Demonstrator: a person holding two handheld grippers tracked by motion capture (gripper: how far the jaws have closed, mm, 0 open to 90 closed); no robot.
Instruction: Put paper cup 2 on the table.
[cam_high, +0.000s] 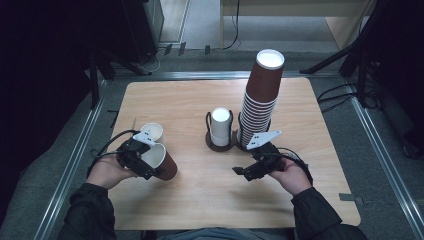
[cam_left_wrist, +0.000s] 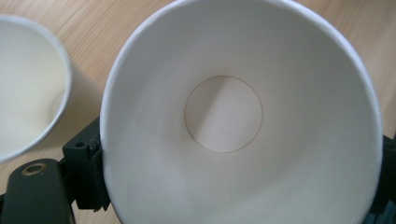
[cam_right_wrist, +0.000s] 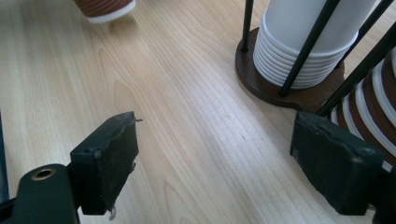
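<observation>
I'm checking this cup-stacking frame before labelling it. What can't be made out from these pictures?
- Held cup, left gripper view: it hides the jaws' grip; rim cut off at the bottom edge.
- Second cup, same view: cut off by the left edge.
- Brown stack, right gripper view: cut off at the right, behind the holder's rods.
- Right gripper, high view: too small to judge.

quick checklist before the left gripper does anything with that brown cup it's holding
1. Left gripper shut on the brown cup: ok.
2. Cup tilted, mouth toward the gripper's camera, nothing inside: ok.
3. Second cup close beside it, touching or apart: cannot tell.
4. Right gripper open, holding nothing: ok.
5. Bare table between the grippers: ok.
6. Tall brown stack leans: not ok.
</observation>
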